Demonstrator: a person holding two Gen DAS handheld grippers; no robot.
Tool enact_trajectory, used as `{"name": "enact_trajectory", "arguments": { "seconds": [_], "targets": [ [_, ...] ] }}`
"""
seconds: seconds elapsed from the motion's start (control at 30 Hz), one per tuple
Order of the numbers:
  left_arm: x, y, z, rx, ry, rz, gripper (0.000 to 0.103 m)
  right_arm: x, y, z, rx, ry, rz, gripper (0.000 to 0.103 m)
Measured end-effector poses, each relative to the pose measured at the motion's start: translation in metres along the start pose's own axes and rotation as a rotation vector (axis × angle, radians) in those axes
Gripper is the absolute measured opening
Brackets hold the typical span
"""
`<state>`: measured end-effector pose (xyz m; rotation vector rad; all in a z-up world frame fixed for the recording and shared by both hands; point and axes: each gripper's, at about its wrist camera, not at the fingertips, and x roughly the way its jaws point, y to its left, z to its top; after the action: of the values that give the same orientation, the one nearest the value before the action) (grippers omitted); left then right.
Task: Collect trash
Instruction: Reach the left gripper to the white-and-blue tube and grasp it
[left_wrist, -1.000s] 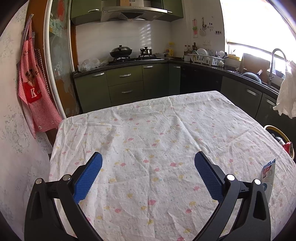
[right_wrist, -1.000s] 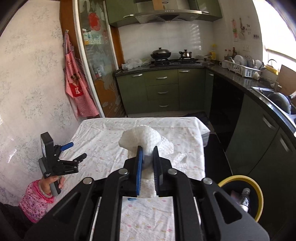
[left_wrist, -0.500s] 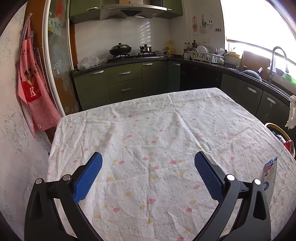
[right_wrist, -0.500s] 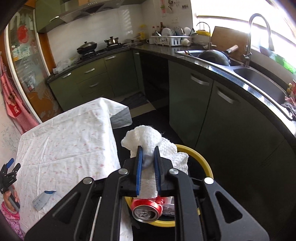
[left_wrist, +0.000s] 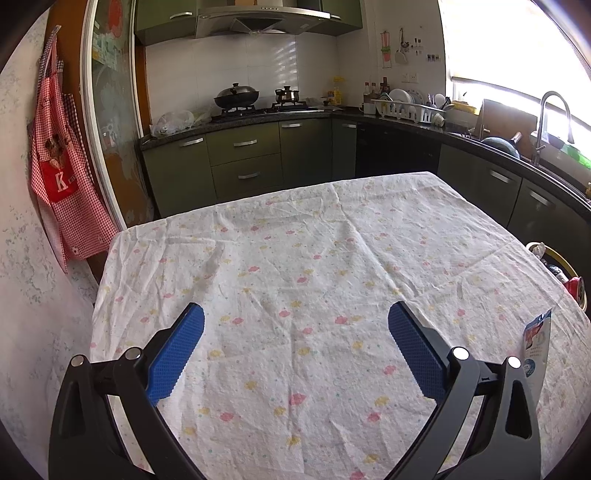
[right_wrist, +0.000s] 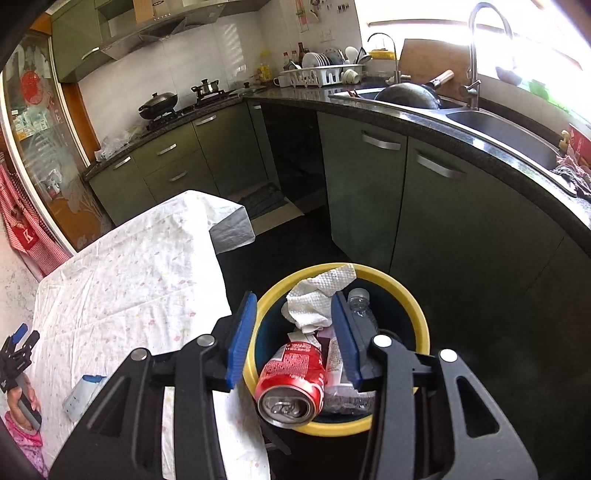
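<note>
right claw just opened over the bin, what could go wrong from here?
1. The paper towel lies high against the bin rim; it might slip out or catch on the right claw pulling away.
2. The red can leans over the near rim and could tip out if bumped.
3. One packet sits at the table edge; a careless grab by the open left claw may push it off.

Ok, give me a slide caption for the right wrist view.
Right gripper open above the yellow-rimmed bin, where a crumpled paper towel lies atop a red can and plastic bottle.
</note>
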<state>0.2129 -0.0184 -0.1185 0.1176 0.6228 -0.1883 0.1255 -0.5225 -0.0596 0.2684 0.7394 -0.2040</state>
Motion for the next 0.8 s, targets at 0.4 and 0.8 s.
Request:
{"name": "enact_trajectory", "arguments": {
  "seconds": [0.4,0.8],
  "targets": [
    [-0.008,-0.044,0.009,0.080,0.072,-0.172,0.098,-0.023,0.004,-0.068,0.057,0.029,0.076,0.045],
    [-0.011,-0.189,0.002,0.451,0.190,-0.473,0.098,-0.023,0.005,-0.082,0.057,0.025,0.134,0.047]
  ]
}}
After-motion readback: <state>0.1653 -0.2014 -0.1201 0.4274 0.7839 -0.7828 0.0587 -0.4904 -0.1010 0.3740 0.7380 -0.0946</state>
